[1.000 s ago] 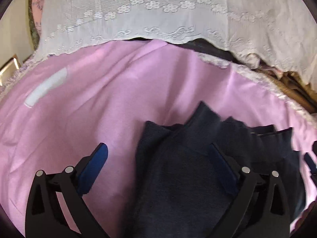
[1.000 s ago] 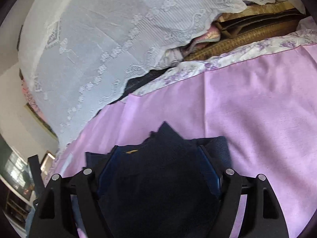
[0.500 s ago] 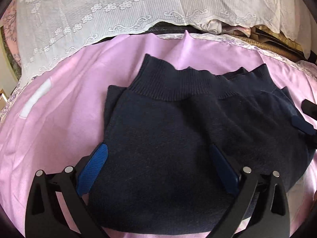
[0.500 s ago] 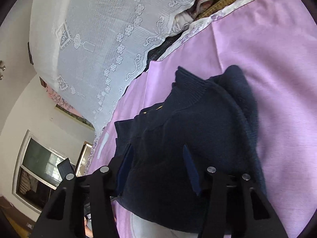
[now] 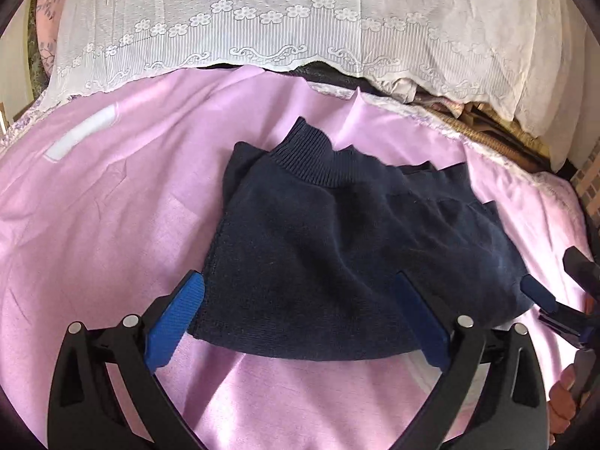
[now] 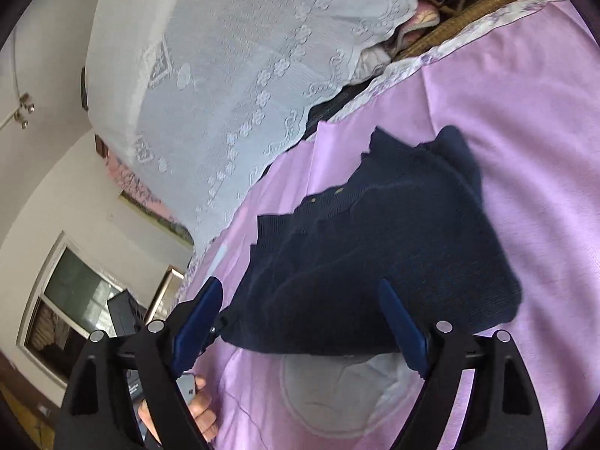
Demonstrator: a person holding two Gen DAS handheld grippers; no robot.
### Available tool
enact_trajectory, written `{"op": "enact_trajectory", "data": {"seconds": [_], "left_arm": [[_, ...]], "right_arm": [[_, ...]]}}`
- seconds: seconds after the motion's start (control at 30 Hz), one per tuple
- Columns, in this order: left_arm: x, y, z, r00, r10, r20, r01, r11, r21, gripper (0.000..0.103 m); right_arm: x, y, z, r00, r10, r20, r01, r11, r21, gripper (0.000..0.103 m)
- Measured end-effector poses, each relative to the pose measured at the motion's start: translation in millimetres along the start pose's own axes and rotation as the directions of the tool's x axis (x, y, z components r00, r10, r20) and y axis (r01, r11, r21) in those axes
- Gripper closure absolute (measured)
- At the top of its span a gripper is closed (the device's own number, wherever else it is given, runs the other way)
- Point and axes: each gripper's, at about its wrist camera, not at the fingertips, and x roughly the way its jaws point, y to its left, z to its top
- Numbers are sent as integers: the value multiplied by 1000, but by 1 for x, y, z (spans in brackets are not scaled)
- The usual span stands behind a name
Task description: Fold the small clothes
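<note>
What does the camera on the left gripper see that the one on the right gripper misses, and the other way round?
Only the left wrist view shows the white strip on the sheet and the right gripper at the picture's edge. Only the right wrist view shows a window, small buttons on the garment and a white round patch. Both show the folded navy sweater, the pink sheet and the lace cover.

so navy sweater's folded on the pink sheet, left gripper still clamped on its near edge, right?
Not clamped. In the left wrist view the left gripper stands open, its pads apart and off the cloth. The rest holds: the navy sweater lies folded on the pink sheet.
</note>
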Motion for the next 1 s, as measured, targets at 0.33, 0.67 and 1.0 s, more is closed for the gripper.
{"op": "enact_trajectory", "data": {"seconds": [0.33,0.67,1.0], "left_arm": [[16,26,34,991,130,10,-129,988,-87,5],[64,15,94,991,131,11,-130,991,-39,5],[114,17,108,968,233,-95,-234,972,-1,4]], "right_arm": [[-35,-38,36,984,-78,159,58,990,129,18],[48,-7,87,997,39,71,-44,996,78,18],[95,-43,113,998,59,26,-63,983,173,17]]}}
